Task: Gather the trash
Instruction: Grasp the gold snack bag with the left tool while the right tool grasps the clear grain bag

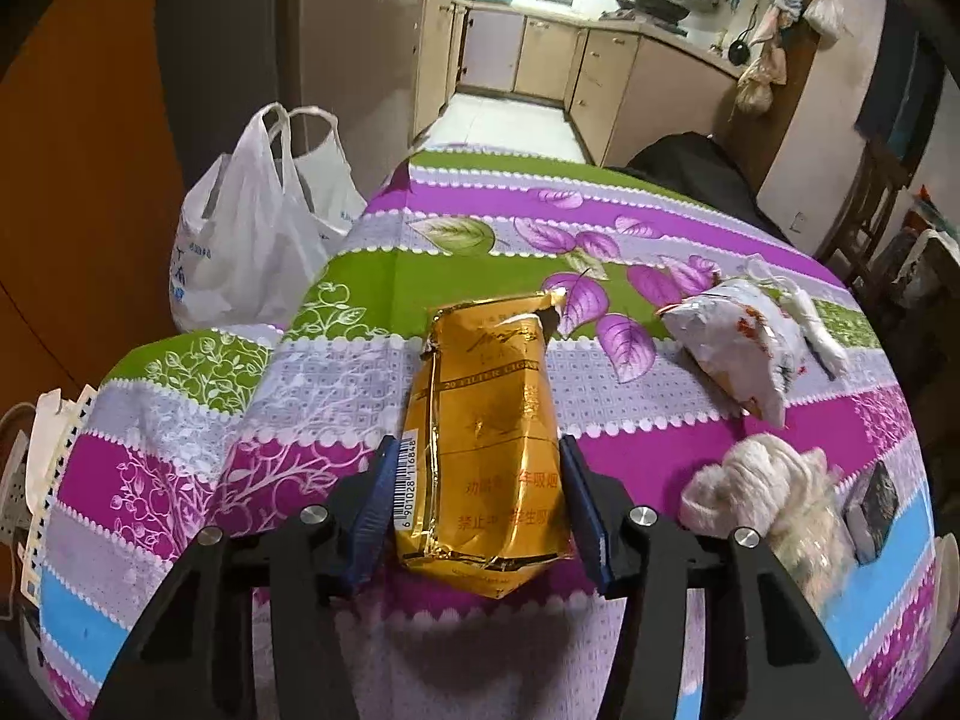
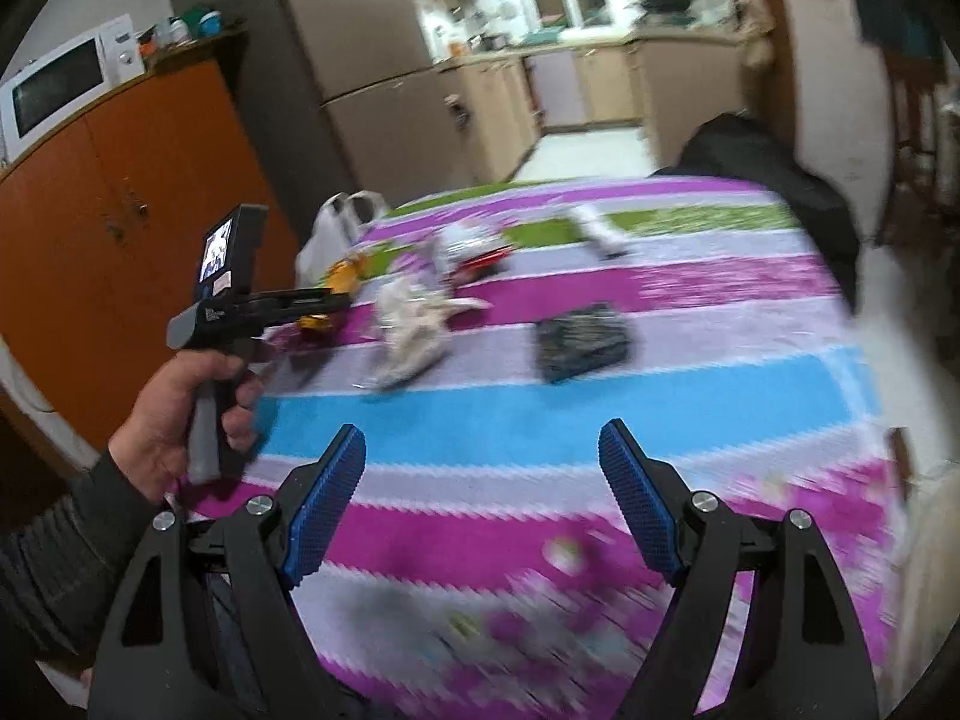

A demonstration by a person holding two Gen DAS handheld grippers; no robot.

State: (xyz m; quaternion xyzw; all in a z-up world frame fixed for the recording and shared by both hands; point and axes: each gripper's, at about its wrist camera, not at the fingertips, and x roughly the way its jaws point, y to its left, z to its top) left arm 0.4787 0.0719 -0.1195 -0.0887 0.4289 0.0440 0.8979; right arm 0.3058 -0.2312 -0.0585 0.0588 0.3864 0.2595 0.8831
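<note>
Between the blue pads of your left tongs [image 1: 477, 495] sits the gold cigarette pack [image 1: 486, 438], its lower half flanked by both fingers and its torn top reaching forward past the tips; the pads press on its two long sides, so your left tongs are clamped on it, and its rear end looks raised over the striped cloth of the bench [image 1: 240, 372]. To the right of the pack, apart from it, lies a crumpled white wrapper [image 1: 738, 342], and nearer you a wad of pale tissue [image 1: 762, 492] with a small dark packet [image 1: 873, 507] just beside it. A white plastic bag [image 1: 252, 240] stands off the bench's far left edge. Your right tongs [image 2: 483, 501] are spread wide apart with nothing between them, held above the blue and magenta stripes near the bench's near edge, well short of the dark packet ahead; that view is blurred. Your left hand [image 2: 180, 414] grips the other handle at the left.
</note>
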